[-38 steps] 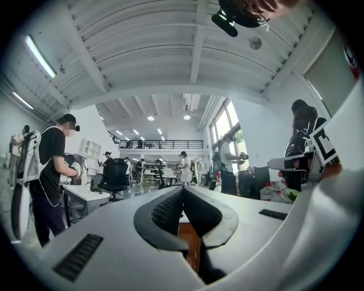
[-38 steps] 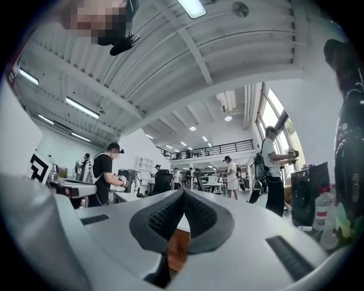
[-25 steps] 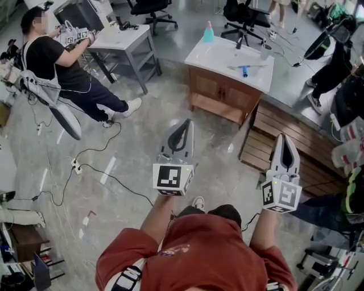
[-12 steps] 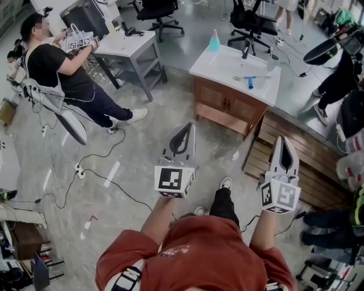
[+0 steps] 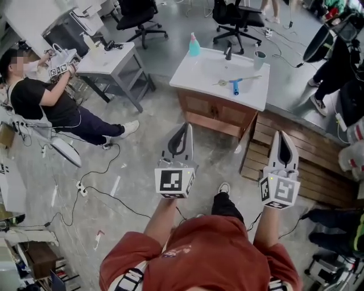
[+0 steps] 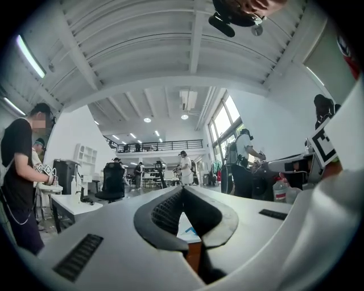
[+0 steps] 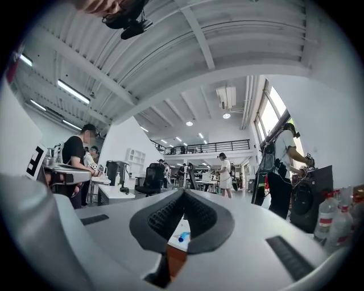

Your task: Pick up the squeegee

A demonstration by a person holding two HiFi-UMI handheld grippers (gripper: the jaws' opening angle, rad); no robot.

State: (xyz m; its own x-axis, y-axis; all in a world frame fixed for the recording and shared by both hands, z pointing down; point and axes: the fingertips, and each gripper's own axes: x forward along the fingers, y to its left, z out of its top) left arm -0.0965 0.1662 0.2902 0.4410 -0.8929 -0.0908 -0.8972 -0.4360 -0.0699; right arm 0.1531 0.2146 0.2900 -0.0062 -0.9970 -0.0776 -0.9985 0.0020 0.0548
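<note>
The squeegee (image 5: 235,85), with a blue handle, lies on the white top of a wooden sink cabinet (image 5: 200,73), well ahead of both grippers. It shows as a blue speck on the counter in the left gripper view (image 6: 190,230) and in the right gripper view (image 7: 183,237). My left gripper (image 5: 185,127) is held level over the floor, short of the cabinet, shut with nothing in it. My right gripper (image 5: 282,136) hangs level over a wooden platform (image 5: 307,162), also shut and empty. In both gripper views the jaws meet at their tips (image 6: 183,192) (image 7: 183,193).
On the counter stand a blue bottle (image 5: 194,44), a faucet (image 5: 228,52) and a cup (image 5: 260,59). A seated person (image 5: 48,105) and a grey table (image 5: 108,61) are at the left. Cables (image 5: 96,170) run across the floor. Office chairs (image 5: 136,14) stand behind.
The person carrying the grippers has walked forward, and the cabinet and squeegee now lie closer and more central ahead. Both grippers stayed shut and level.
</note>
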